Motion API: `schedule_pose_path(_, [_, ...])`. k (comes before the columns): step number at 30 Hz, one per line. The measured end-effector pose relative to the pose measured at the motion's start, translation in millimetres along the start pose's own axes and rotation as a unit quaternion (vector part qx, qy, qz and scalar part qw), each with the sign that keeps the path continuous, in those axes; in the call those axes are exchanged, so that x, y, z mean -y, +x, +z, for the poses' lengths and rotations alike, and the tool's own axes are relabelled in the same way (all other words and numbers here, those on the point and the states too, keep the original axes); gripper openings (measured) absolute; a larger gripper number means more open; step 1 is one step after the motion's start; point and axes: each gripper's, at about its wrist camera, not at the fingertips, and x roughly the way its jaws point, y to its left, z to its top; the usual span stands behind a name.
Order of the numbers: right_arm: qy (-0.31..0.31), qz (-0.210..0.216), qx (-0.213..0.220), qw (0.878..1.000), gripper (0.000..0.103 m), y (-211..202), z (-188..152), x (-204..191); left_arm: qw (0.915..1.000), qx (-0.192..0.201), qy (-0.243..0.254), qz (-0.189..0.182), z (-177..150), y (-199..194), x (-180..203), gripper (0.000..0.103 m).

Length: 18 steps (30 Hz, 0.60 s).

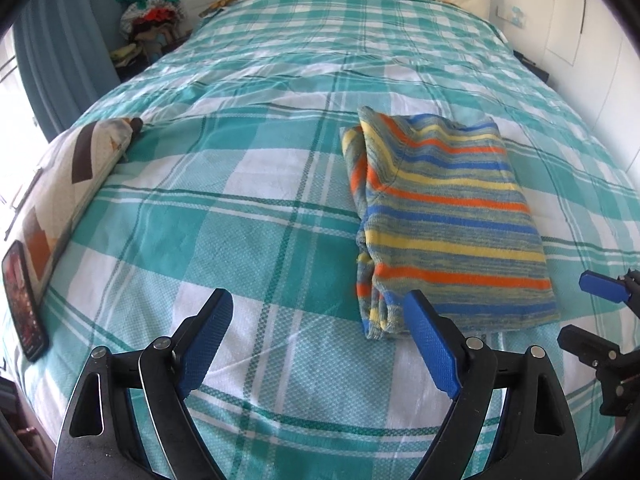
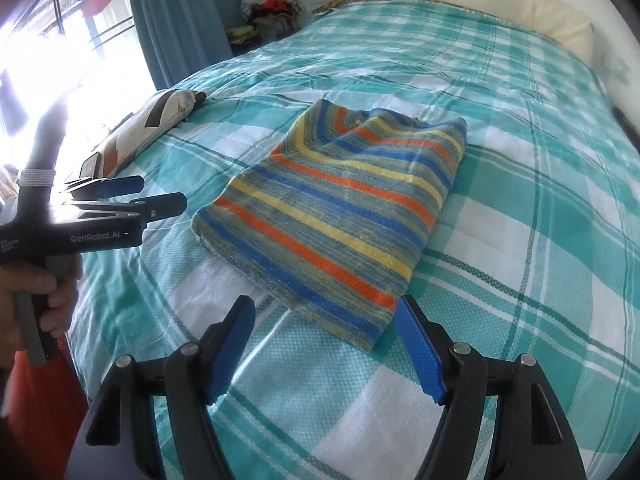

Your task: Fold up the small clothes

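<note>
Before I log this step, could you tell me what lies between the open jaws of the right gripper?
In the right wrist view, the right gripper frames the near corner of the striped garment and checked bedspread.

I'm holding my left gripper (image 1: 320,340) and right gripper (image 2: 326,344) side by side, jaws spread wide and gripping nothing.

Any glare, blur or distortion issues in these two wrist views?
Left wrist: sharp and evenly lit, strong fisheye bowing of the bed, dark vignette corners. Right wrist: window blown out at left, glare washing over the left tool; striped garment stays sharp.
</note>
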Motion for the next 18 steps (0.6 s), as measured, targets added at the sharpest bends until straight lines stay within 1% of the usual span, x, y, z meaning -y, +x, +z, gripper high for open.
schedule_pose_path(1, [0.004,0.001,0.001,1.000,0.072,1,0,3,0.9998,0.001,-0.008,-0.017,3,3,-5,0.088])
schedule_pose_path(3, [0.022,0.004,0.007,1.000,0.072,1,1,13,0.9972,0.003,-0.038,-0.064,10,9,-19,0.089])
schedule_pose_path(5, [0.052,0.004,0.016,0.999,0.072,1,6,31,0.9909,-0.001,-0.074,-0.112,20,20,-35,0.090])
schedule_pose_path(7, [0.095,0.009,0.029,0.995,0.072,2,12,54,0.9844,-0.012,-0.094,-0.148,31,37,-43,0.091])
schedule_pose_path(9, [0.143,0.026,0.041,0.988,0.072,10,22,78,0.9807,-0.034,-0.093,-0.169,45,60,-40,0.091])
schedule_pose_path(10, [0.161,0.035,0.042,0.985,0.072,17,27,88,0.9800,-0.043,-0.088,-0.173,50,72,-35,0.091])
schedule_pose_path(13, [0.207,0.062,0.040,0.976,0.072,47,44,109,0.9789,-0.071,-0.063,-0.181,63,105,-15,0.091])
schedule_pose_path(15, [0.230,0.087,0.030,0.969,0.072,74,52,117,0.9806,-0.072,-0.048,-0.176,69,119,-2,0.088])
schedule_pose_path(16, [0.239,0.099,0.017,0.966,0.069,89,55,119,0.9818,-0.068,-0.046,-0.171,70,122,2,0.084])
schedule_pose_path(17, [0.244,0.100,0.013,0.965,0.065,100,57,118,0.9814,-0.066,-0.047,-0.174,72,124,6,0.061])
schedule_pose_path(18, [0.241,0.096,0.017,0.966,0.047,104,59,116,0.9772,-0.073,-0.049,-0.193,74,128,12,0.018])
